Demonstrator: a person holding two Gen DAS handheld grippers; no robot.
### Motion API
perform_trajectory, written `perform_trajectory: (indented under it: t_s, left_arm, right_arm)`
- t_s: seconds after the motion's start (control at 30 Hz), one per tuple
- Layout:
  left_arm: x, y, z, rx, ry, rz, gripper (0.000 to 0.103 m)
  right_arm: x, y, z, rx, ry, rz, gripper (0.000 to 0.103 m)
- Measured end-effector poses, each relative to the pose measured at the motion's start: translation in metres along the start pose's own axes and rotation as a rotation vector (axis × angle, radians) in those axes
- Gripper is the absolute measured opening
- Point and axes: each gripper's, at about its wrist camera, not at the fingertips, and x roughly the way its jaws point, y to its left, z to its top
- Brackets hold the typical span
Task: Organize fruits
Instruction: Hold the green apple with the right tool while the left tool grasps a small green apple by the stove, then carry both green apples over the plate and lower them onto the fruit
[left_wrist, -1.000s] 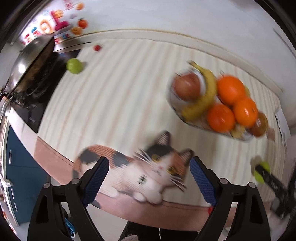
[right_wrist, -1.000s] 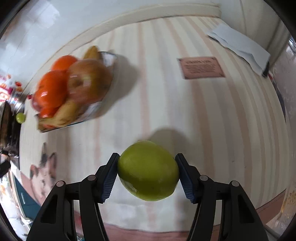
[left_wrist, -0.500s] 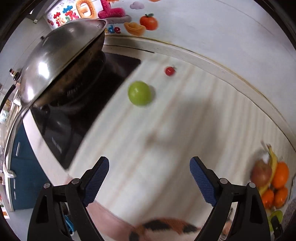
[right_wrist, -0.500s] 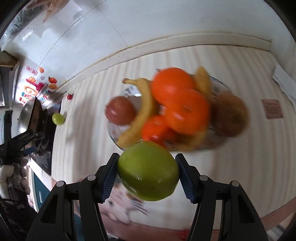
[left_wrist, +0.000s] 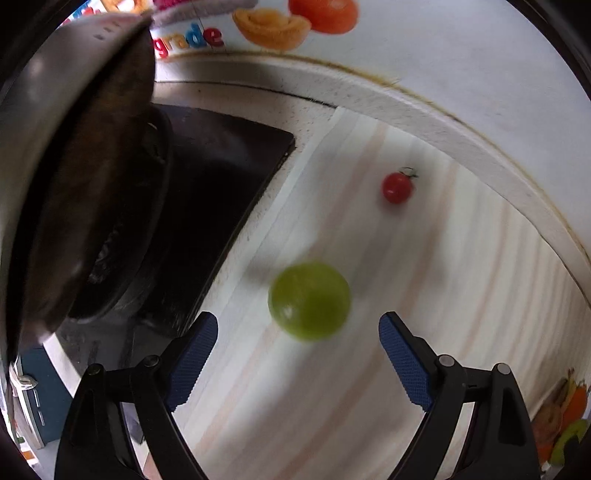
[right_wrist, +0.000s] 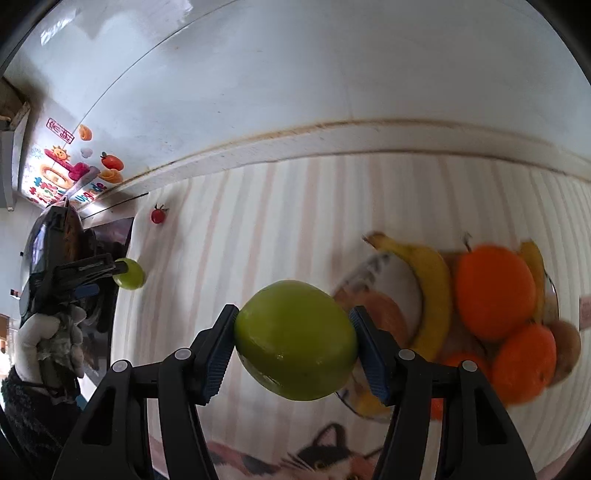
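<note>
In the left wrist view a small green fruit (left_wrist: 309, 301) lies on the striped counter just ahead of my open left gripper (left_wrist: 297, 349), between the lines of its blue pads. A cherry tomato (left_wrist: 396, 187) lies farther back. My right gripper (right_wrist: 293, 341) is shut on a green apple (right_wrist: 295, 339) and holds it above the counter, left of the glass fruit bowl (right_wrist: 373, 266) that holds oranges (right_wrist: 495, 291), a banana (right_wrist: 428, 288) and other fruit. The right wrist view also shows the left gripper (right_wrist: 99, 275) beside the small green fruit (right_wrist: 130, 274) and the tomato (right_wrist: 158, 215).
A black stove (left_wrist: 207, 206) with a steel wok (left_wrist: 74, 166) stands left of the small green fruit. The white wall (right_wrist: 295, 92) with fruit stickers (right_wrist: 110, 162) runs behind the counter. A cat-picture mat (right_wrist: 325, 458) lies at the counter's front edge.
My left gripper has moved forward to the small green fruit by the stove, still open. My right gripper has carried the green apple to the left of the fruit bowl.
</note>
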Motion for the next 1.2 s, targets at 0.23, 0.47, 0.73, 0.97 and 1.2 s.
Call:
perform_trajectory:
  t_s: [0.23, 0.47, 0.73, 0.97, 1.2]
  left_arm:
    - [0.023, -0.004, 0.011, 0.058, 0.018, 0.048, 0.089]
    - [0.018, -0.018, 0.006, 0.107, 0.009, 0.031, 0.089]
    - [0.038, -0.021, 0.002, 0.097, 0.045, 0.005, 0.058]
    - [0.032, -0.021, -0.002, 0.104, 0.007, -0.006, 0.052]
    - [-0.023, -0.074, -0.042, 0.216, -0.033, -0.133, 0.052]
  right_arm:
    - [0.026, 0.009, 0.013, 0.014, 0.026, 0.006, 0.064]
    - [0.034, 0.009, 0.018, 0.024, 0.037, 0.003, 0.064]
    - [0.034, 0.01, 0.024, 0.015, 0.035, -0.003, 0.064]
    - [0.025, 0.002, 0.022, 0.017, 0.025, -0.006, 0.064]
    - [-0.018, -0.038, 0.0, 0.092, -0.018, 0.007, 0.064]
